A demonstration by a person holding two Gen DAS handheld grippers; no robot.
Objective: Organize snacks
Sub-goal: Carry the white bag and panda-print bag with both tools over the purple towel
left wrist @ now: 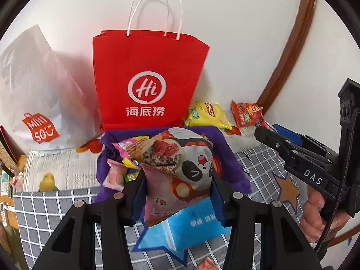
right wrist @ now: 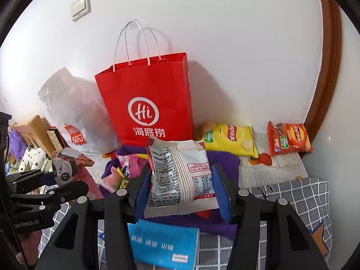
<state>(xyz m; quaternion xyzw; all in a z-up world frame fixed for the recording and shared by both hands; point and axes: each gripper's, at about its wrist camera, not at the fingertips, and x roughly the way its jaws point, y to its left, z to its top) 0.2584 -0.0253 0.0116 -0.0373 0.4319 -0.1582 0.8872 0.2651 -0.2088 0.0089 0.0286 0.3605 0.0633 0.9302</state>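
Observation:
My left gripper (left wrist: 177,189) is shut on a pink-and-white snack pack with a cartoon panda face (left wrist: 184,157), held above a purple cloth bag (left wrist: 234,157) of small candies. My right gripper (right wrist: 181,189) is shut on a white snack pack (right wrist: 180,175) with its printed back toward the camera, above the same purple cloth bag (right wrist: 222,159). The right wrist view has the left gripper (right wrist: 58,184) at the left edge with the panda pack (right wrist: 65,168). In the left wrist view the right gripper (left wrist: 270,132) is at the right, in a person's hand (left wrist: 315,216).
A red paper bag (left wrist: 146,78) (right wrist: 148,103) stands upright against the wall, with a white Miniso bag (left wrist: 33,90) on its left. Yellow chips (right wrist: 229,139) and orange chips (right wrist: 288,139) lie to its right. A blue pack (right wrist: 162,245) lies on the grey checked cloth (right wrist: 310,198).

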